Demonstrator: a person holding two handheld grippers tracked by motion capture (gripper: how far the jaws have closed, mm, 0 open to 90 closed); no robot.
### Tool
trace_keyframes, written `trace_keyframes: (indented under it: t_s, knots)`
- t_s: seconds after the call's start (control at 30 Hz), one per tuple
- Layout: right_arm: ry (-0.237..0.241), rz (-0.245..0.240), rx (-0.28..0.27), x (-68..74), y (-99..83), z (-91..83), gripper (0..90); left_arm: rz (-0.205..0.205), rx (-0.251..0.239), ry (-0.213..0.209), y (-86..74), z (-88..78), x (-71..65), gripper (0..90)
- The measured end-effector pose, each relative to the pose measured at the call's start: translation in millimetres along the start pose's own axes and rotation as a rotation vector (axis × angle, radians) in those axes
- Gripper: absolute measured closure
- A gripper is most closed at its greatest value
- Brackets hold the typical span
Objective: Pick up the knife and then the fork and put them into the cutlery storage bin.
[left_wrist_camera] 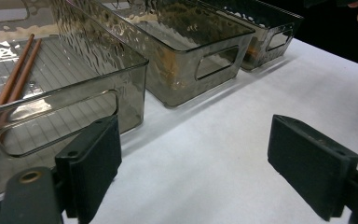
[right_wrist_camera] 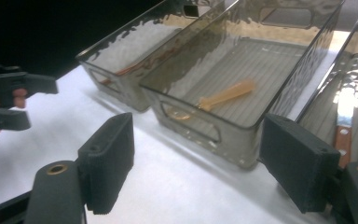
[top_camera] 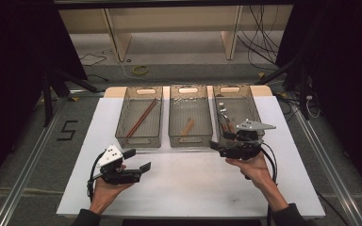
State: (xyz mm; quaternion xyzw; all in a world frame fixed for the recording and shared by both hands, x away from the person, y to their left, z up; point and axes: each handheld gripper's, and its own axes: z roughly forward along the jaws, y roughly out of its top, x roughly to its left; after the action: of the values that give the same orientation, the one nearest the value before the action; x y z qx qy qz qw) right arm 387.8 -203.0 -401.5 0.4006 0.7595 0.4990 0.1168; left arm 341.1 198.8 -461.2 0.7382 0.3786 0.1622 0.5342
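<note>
From the high view, a white-topped bench [top_camera: 188, 183] carries three smoky, translucent plastic bins side by side, each a long rectangle with a slotted handle at its ends. The left bin [top_camera: 140, 116] holds a pair of reddish-brown chopsticks [top_camera: 141, 117] lying diagonally; the middle bin [top_camera: 190, 115] holds a small pale wooden spoon [top_camera: 187, 126]; the right bin [top_camera: 235, 110] holds wood-handled metal cutlery [top_camera: 224, 120]. The left claw [top_camera: 139, 160] hovers over bare bench, jaws spread apart and empty. The right claw [top_camera: 215, 145] sits at the right bin's near end.

In the left gripper view, the black blocky pads [left_wrist_camera: 93, 163] stand wide apart, facing the ribbed-floored, rippled-walled left bin [left_wrist_camera: 74, 79].

In the right gripper view, the matte jaws gape empty before the middle bin [right_wrist_camera: 242, 88] and its spoon [right_wrist_camera: 226, 94].
</note>
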Motion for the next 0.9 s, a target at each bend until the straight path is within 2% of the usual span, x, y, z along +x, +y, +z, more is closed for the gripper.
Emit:
trace_keyframes:
  t_s: [0.27,0.7,0.9]
  knots:
    - [0.015,-0.011,-0.035,5.2,-21.3,-11.9,26.6,0.014,0.024,-0.023,-1.2,1.1,-1.5,16.8]
    - [0.027,-0.044,-0.08,13.1,-52.5,-30.7,25.9,0.011,0.032,-0.04,-1.1,2.9,-2.8,16.7]
    - [0.034,-0.039,-0.1,13.9,-64.6,-36.6,24.9,0.009,0.031,-0.045,-1.2,3.0,-2.9,16.7]
